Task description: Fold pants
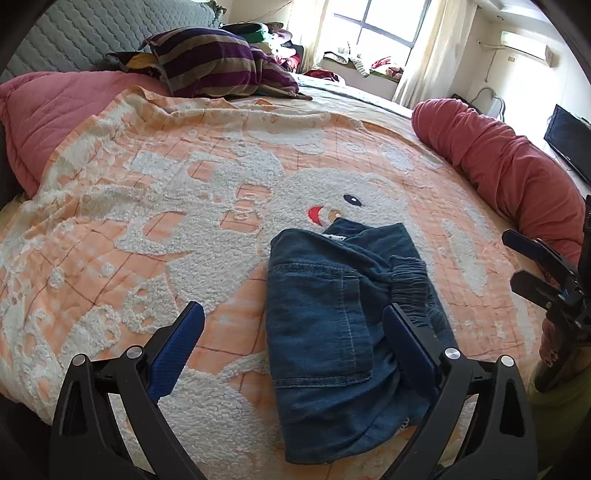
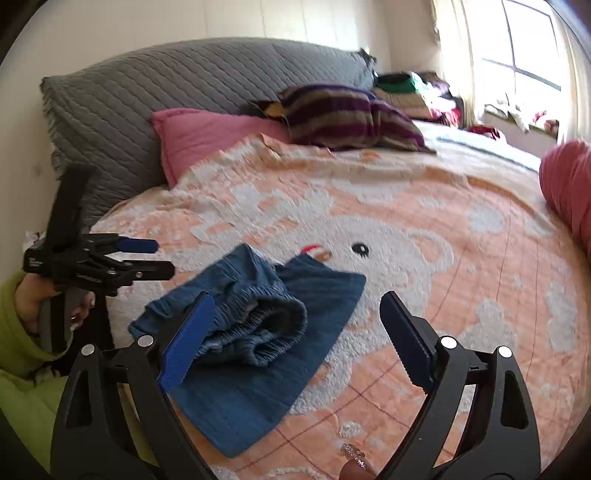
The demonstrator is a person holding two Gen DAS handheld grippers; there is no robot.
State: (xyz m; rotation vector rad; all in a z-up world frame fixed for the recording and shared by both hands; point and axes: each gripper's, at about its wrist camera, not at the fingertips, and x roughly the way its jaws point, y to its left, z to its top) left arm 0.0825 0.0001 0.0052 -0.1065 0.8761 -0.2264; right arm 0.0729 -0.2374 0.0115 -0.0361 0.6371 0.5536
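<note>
Blue denim pants (image 1: 332, 332) lie folded into a compact bundle on the orange and white blanket (image 1: 147, 206); the elastic waistband (image 2: 269, 321) bunches on top. My left gripper (image 1: 293, 325) is open and empty, held just above the bundle's near end, its right finger over the waistband side. My right gripper (image 2: 297, 317) is open and empty, above the bundle's right part. Each gripper also shows in the other's view: the right one at the right edge (image 1: 517, 258), the left one at the left (image 2: 162, 256), both clear of the pants.
A pink pillow (image 2: 207, 136), a striped purple cushion (image 2: 351, 114) and a grey quilted headboard (image 2: 166, 92) stand at the back. A rolled red quilt (image 1: 509, 166) lies along the bed's right side. A window (image 1: 388, 26) and a television (image 1: 569, 144) are beyond.
</note>
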